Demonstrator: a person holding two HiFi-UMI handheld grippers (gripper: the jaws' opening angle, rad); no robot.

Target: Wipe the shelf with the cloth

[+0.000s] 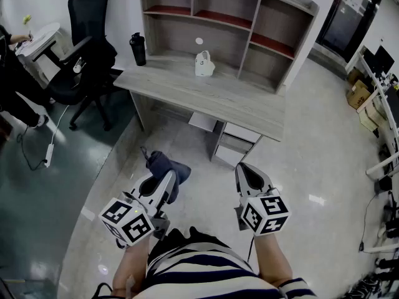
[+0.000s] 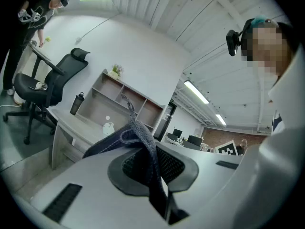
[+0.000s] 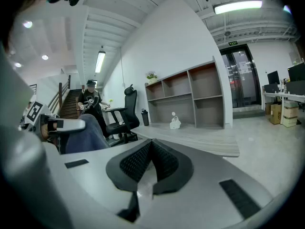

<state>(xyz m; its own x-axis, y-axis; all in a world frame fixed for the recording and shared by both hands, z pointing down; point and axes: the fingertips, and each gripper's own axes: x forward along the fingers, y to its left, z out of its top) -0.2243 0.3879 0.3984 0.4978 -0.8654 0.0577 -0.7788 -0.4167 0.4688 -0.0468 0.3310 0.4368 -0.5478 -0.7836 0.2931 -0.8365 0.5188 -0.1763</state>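
Note:
A wooden shelf unit (image 1: 224, 17) with open compartments stands on the back of a grey desk (image 1: 206, 95), some way ahead of me. A dark blue-grey cloth (image 1: 167, 166) hangs bunched from my left gripper (image 1: 169, 180), which is shut on it above the floor. In the left gripper view the cloth (image 2: 139, 133) rises from between the pads of the left gripper (image 2: 145, 162), with the shelf unit (image 2: 121, 101) far behind. My right gripper (image 1: 247, 174) is shut and holds nothing. The right gripper view shows the right gripper (image 3: 151, 151), the cloth (image 3: 85, 135) at the left and the shelf unit (image 3: 190, 97).
A black bottle (image 1: 138, 48) and a small white object (image 1: 204, 64) stand on the desk. A black office chair (image 1: 87, 48) is left of it, with a person (image 1: 12, 80) beyond. Drawers (image 1: 235, 145) sit under the desk. Boxes (image 1: 360, 94) and tables line the right.

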